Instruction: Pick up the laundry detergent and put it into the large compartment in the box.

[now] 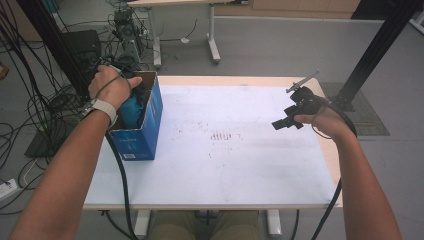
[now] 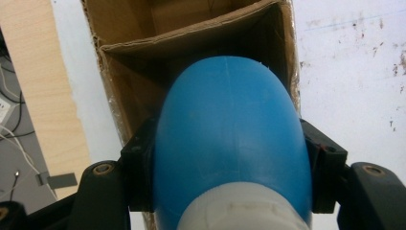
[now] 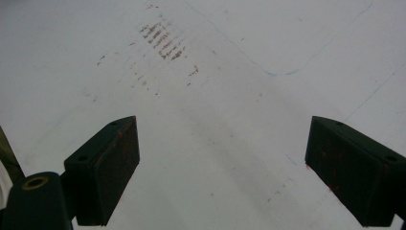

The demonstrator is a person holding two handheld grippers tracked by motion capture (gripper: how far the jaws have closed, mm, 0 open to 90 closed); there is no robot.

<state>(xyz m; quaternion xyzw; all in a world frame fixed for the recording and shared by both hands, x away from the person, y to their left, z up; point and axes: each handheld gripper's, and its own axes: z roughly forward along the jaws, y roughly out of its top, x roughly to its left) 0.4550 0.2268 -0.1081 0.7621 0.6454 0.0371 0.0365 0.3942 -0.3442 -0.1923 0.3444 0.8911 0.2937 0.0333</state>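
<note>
Risk 1: the blue object (image 2: 230, 139) is smooth, rounded plastic, w/ a white part at its base, and the left gripper (image 2: 230, 158) clamps it only at the 2 sides. If the squeeze eases it could slide out or twist, I'd judge. Risk 2: the cardboard box (image 1: 150, 120) is narrow; in the left gripper view the object nearly spans the opening, so a tilted entry could snag a wall or shove the box, which stands near the table's (image 1: 250, 170) left edge, toward the far corner. It looks light enough to tip.

Position: object sits between the left jaws, touching both pads, nose pointing into the open box top. In the high view it's at the box mouth, partly inside.

Right gripper (image 1: 286, 120) hangs over the table's right edge, jaws wide apart, nothing between them; bare stained tabletop below.
</note>
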